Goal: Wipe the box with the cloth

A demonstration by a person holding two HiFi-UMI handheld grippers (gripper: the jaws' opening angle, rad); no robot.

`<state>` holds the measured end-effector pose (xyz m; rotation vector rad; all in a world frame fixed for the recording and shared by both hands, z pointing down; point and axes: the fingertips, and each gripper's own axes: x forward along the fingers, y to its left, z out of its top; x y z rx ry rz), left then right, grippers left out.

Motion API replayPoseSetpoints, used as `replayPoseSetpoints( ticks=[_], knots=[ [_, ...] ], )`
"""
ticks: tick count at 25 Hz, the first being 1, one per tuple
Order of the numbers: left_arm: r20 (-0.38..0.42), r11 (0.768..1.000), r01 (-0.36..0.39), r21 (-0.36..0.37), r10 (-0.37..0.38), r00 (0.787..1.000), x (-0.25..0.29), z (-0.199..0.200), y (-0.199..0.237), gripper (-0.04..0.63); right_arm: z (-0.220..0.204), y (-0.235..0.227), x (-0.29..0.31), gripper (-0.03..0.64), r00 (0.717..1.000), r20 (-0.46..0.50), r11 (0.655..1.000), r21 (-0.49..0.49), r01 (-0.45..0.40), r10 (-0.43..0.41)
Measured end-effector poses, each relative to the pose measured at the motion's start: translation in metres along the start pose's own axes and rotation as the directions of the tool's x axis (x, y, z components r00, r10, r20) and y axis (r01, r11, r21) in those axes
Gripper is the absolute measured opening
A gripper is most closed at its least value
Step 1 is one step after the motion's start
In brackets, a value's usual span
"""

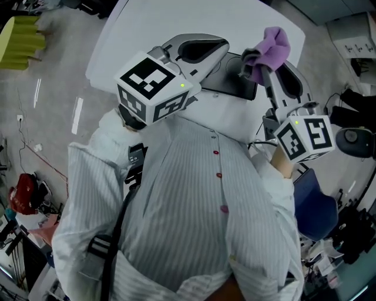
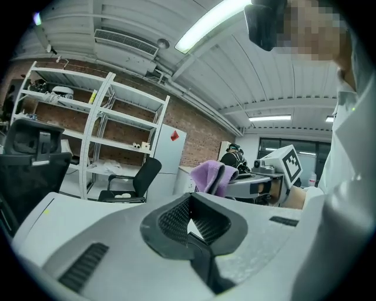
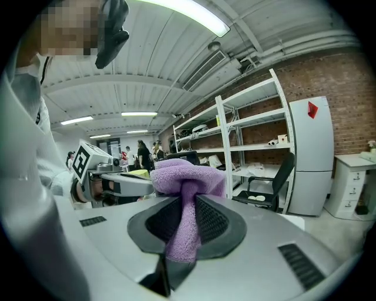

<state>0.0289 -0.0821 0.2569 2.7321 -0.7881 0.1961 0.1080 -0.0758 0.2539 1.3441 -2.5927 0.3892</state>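
Note:
In the head view both grippers are held up in front of the person's striped shirt, above the white table [image 1: 176,17]. My right gripper [image 1: 264,66] is shut on a purple cloth [image 1: 271,44], which bunches above the jaws and hangs down between them [image 3: 185,173]. My left gripper [image 1: 218,48] is shut with nothing in it; its ribbed pads [image 2: 176,217] meet at the tips. A dark flat box [image 1: 238,85] lies on the table below and between the two grippers, partly hidden by them. The cloth [image 2: 211,176] also shows in the left gripper view.
White shelving [image 3: 258,129], a black office chair [image 3: 276,179] and a white cabinet [image 3: 311,153] stand behind. A yellow object [image 1: 20,38] lies on the floor at far left. A blue chair seat [image 1: 314,206] and cluttered gear sit at right. People stand in the background [image 3: 144,154].

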Motion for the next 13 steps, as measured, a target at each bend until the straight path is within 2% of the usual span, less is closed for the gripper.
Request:
replayPoseSetpoints(
  ticks=[13],
  knots=[
    [-0.019, 1.000, -0.029, -0.007, 0.029, 0.999, -0.0060, -0.0086, 0.0090, 0.006, -0.0082, -0.0003, 0.0025, 0.067, 1.000, -0.016, 1.000, 0.009, -0.002, 0.002]
  ],
)
